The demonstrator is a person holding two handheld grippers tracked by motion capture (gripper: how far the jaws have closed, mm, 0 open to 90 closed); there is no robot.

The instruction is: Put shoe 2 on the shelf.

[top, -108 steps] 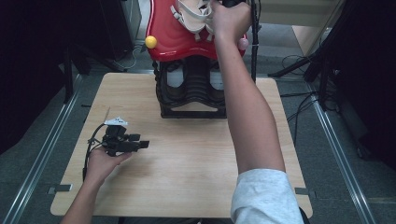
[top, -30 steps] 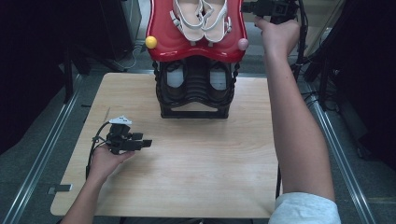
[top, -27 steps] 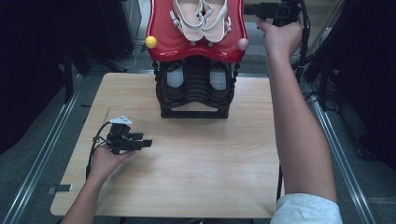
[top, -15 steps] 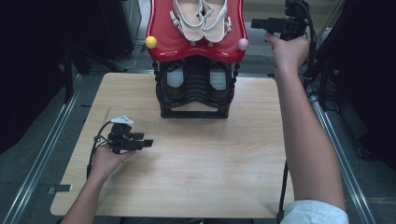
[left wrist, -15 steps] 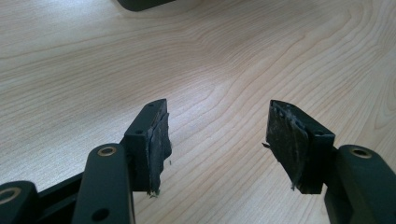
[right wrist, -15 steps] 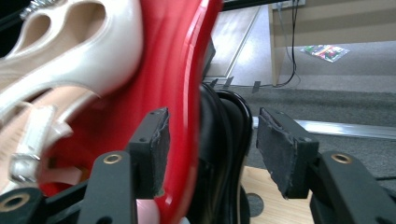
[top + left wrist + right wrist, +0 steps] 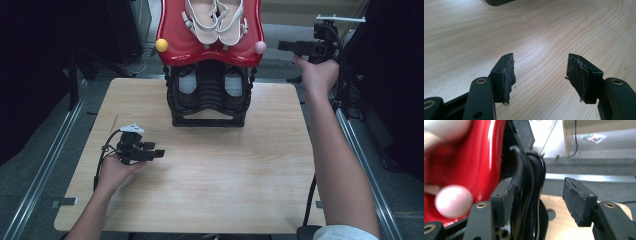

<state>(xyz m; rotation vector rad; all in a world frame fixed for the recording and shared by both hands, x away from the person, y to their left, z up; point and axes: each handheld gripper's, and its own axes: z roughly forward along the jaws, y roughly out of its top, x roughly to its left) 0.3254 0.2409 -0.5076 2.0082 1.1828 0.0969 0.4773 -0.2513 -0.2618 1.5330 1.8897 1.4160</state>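
From the high view, I see the white sandals point(image 7: 215, 22) paired on the red rack top point(image 7: 175, 42), where they can't slide off. My right gripper point(image 7: 287, 46), jaws just opened and empty, hangs beside it.

Left gripper view: jaws parked apart over bare wooden table point(image 7: 544, 30).

Right gripper view: pink knob point(image 7: 453, 201), grey carpet point(image 7: 599, 162) beyond.

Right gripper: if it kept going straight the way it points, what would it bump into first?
Probably the black rack under the red shelf: the open right gripper points at its edge. The pink ball sits off to one side.
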